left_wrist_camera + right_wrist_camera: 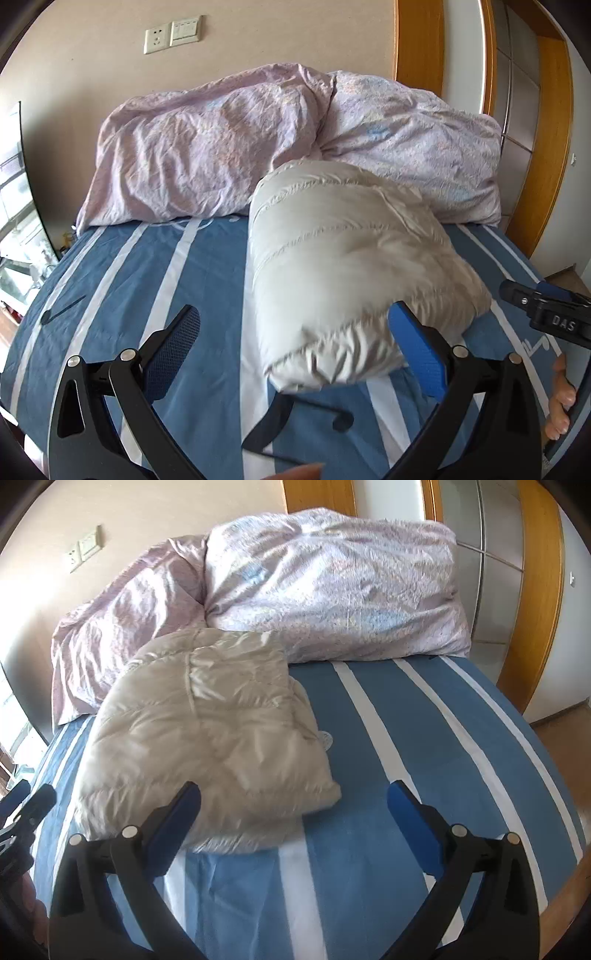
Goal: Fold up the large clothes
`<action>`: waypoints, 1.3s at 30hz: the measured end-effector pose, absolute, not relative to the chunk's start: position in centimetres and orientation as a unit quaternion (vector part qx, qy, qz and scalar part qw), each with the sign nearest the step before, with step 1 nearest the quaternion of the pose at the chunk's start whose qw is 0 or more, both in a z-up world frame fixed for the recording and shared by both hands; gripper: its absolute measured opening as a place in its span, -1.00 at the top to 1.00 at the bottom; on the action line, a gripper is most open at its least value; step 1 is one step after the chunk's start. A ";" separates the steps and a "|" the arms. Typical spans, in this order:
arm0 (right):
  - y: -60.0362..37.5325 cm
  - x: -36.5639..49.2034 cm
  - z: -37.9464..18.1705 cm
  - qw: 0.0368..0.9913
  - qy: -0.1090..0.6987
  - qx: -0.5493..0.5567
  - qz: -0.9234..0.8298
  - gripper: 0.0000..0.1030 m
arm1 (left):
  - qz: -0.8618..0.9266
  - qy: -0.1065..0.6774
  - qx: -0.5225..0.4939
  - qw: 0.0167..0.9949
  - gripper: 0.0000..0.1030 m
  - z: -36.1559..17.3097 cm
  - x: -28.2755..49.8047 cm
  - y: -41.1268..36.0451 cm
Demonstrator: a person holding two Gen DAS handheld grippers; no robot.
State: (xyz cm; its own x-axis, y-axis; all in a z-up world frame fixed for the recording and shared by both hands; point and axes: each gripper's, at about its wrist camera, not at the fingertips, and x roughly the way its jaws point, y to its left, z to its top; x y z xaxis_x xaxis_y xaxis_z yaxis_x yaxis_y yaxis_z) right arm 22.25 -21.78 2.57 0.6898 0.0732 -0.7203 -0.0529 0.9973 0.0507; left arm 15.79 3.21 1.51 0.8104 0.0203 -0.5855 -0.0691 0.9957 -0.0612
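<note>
A cream quilted down jacket (347,266) lies folded into a puffy bundle on the blue, white-striped bed sheet (122,280); it also shows in the right wrist view (199,738). My left gripper (291,350) is open and empty, its jaws wide apart just in front of the bundle's near end. My right gripper (291,830) is open and empty, hovering over the sheet (424,746) at the bundle's right front corner. The right gripper's body shows at the right edge of the left wrist view (546,310).
A crumpled lilac duvet (258,147) is heaped along the head of the bed against the wall; it also shows in the right wrist view (314,587). A wooden door frame (546,147) and wardrobe stand to the right. A window is at the far left.
</note>
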 end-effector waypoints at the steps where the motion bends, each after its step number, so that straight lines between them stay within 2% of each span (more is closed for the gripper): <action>1: -21.6 21.8 2.7 0.920 0.390 0.009 0.032 -0.96 | 0.025 0.308 -0.039 0.950 -0.97 1.5 15.3 3.2; 16: -19.0 15.9 3.3 0.922 0.384 -0.038 0.032 -0.96 | 0.037 0.352 -0.049 0.934 -0.97 0.9 11.4 3.3; 39: -18.4 14.7 3.0 0.905 0.419 -0.052 0.044 -0.96 | 0.029 0.399 -0.058 0.915 -0.97 0.3 10.7 3.0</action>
